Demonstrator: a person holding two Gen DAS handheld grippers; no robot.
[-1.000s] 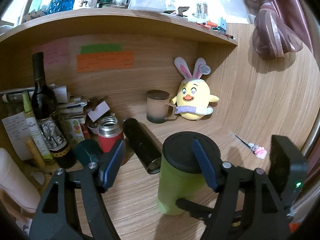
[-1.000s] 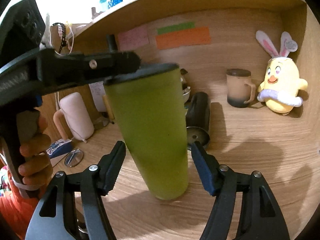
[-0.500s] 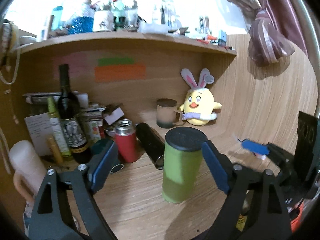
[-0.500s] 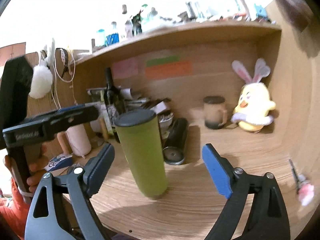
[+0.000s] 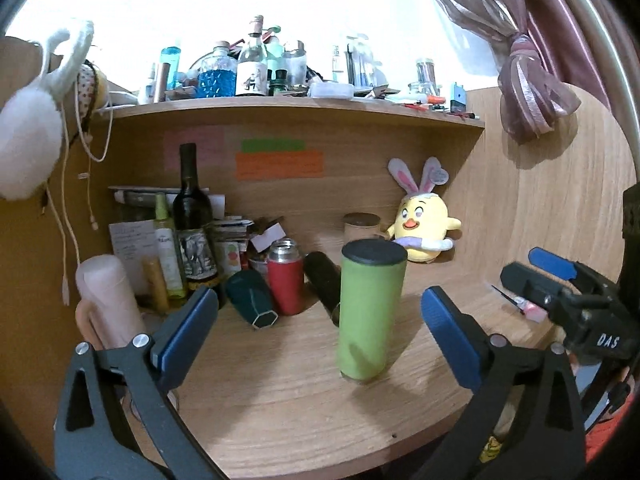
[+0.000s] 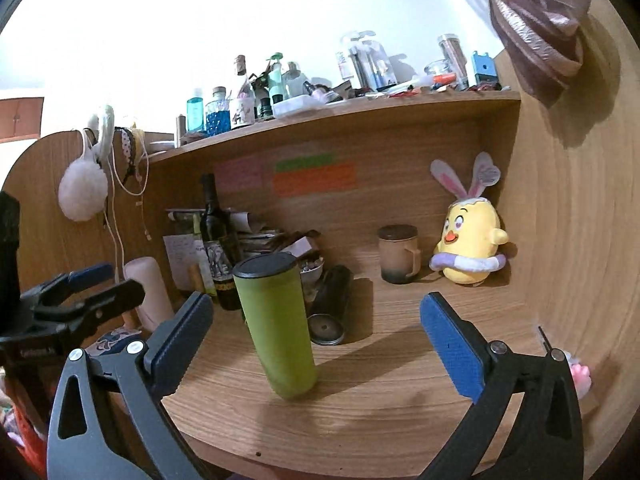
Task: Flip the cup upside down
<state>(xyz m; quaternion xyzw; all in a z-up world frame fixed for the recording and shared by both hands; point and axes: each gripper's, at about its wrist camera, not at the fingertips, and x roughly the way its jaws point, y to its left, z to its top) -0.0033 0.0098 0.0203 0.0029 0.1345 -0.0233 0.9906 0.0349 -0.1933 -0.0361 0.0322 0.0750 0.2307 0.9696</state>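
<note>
Spreading across both views, the wooden bench (image 5: 304, 412) carries clutter along its far side. A dark wine bottle (image 5: 192, 216) stands far left, a yellow chick plush (image 5: 424, 220) far right with a lidded mug (image 6: 398, 254) beside it; a red flask (image 5: 285, 276) and a black tumbler (image 6: 330, 304) lying on its side sit behind the cup. The green cup (image 5: 370, 312) stands alone mid-bench, its dark end up. The left tool (image 5: 320, 320) frames it, jaws wide apart, not touching. The right tool (image 6: 316, 328), also spread, has the cup near its left finger. A pink-tipped pen (image 6: 576, 372) lies right.
</note>
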